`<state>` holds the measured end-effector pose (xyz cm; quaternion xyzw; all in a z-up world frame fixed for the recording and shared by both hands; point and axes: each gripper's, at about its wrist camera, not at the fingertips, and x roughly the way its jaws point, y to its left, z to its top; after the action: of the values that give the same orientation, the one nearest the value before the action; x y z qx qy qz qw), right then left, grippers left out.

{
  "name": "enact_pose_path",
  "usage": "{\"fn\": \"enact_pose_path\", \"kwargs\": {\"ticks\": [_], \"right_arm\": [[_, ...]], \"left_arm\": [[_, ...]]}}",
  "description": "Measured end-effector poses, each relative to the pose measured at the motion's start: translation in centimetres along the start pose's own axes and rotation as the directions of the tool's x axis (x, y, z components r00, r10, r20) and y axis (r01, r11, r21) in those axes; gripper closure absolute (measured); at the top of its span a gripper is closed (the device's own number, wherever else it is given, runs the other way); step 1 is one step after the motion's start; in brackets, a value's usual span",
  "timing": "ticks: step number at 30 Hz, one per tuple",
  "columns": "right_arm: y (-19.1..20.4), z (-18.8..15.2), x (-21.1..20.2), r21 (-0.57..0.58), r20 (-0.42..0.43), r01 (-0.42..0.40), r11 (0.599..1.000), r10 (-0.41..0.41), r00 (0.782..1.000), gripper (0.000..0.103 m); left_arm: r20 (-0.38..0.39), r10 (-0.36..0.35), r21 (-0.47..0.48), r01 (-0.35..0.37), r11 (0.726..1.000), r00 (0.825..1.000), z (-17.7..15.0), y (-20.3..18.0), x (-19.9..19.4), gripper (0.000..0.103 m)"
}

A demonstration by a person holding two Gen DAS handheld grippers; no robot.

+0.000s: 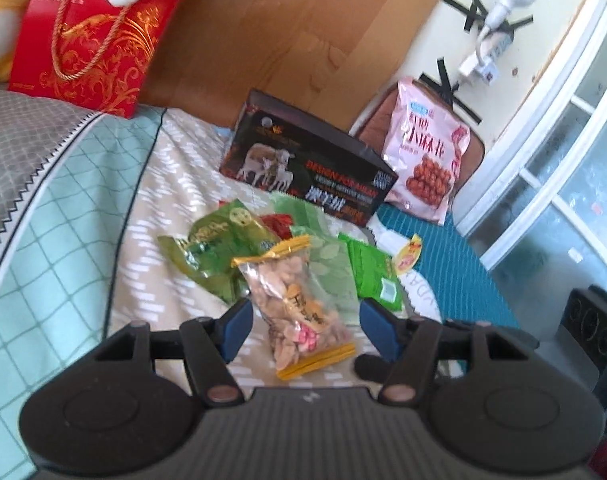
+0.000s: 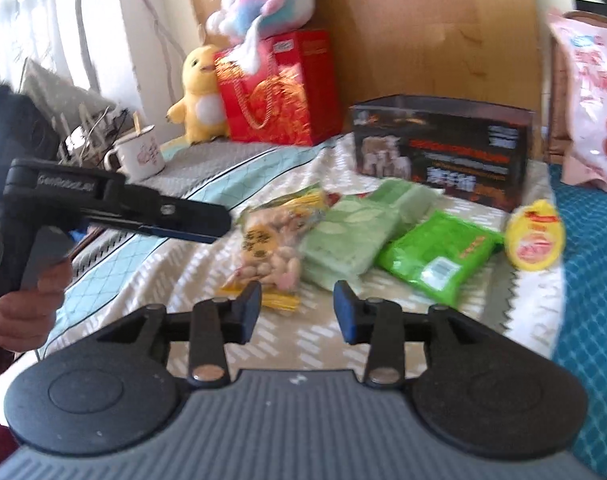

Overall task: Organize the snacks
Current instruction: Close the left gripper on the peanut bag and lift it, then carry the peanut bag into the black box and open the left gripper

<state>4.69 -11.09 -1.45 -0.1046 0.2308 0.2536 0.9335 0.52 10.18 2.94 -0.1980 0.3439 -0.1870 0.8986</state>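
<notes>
A clear bag of nuts [image 1: 299, 304] with yellow sealed ends lies on the patterned bedspread [image 1: 175, 184]. My left gripper [image 1: 307, 328] is open with its blue pads either side of this bag, not pressing on it. From the right wrist view the left gripper [image 2: 223, 226] reaches in from the left, just over the nut bag [image 2: 263, 252]. My right gripper [image 2: 297, 312] is open over bare bedspread, just in front of the nut bag and the pale green packs [image 2: 343, 236]. A bright green pack [image 2: 435, 256] and a yellow packet [image 2: 535, 240] lie to the right.
A black box [image 1: 311, 168] and a pink snack bag [image 1: 423, 156] stand at the back against the headboard. A red gift box [image 2: 279, 88] with plush toys sits back left, beside a white mug [image 2: 141, 156]. A dark green pack [image 1: 219, 256] lies left of the nuts. A hand [image 2: 19, 316] holds the left gripper.
</notes>
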Motion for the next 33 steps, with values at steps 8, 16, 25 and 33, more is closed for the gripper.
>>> {"fn": "enact_pose_path", "kwargs": {"ticks": [8, 16, 25, 33], "right_arm": [[4.8, -0.7, 0.2, -0.098, -0.066, -0.317, 0.943, 0.312, 0.948, 0.062], [0.5, 2.2, -0.7, -0.030, 0.065, -0.132, 0.991, 0.133, 0.989, 0.061], [-2.4, 2.8, 3.3, 0.125, 0.013, -0.116, 0.985, 0.115, 0.993, 0.084], [1.3, -1.3, -0.5, -0.089, -0.105, -0.172, 0.981, 0.163, 0.981, 0.073]], "left_arm": [[0.051, 0.028, 0.003, -0.029, 1.000, 0.998, 0.5, 1.3, -1.7, 0.046], [0.068, -0.006, -0.135, 0.015, 0.991, 0.998, 0.1, 4.3, -5.3, 0.045], [-0.044, -0.058, -0.153, 0.050, 0.987, 0.997, -2.7, 2.6, -2.0, 0.045], [-0.006, -0.052, -0.201, 0.050, 0.978, 0.999, -1.9, 4.7, -2.7, 0.045]]}}
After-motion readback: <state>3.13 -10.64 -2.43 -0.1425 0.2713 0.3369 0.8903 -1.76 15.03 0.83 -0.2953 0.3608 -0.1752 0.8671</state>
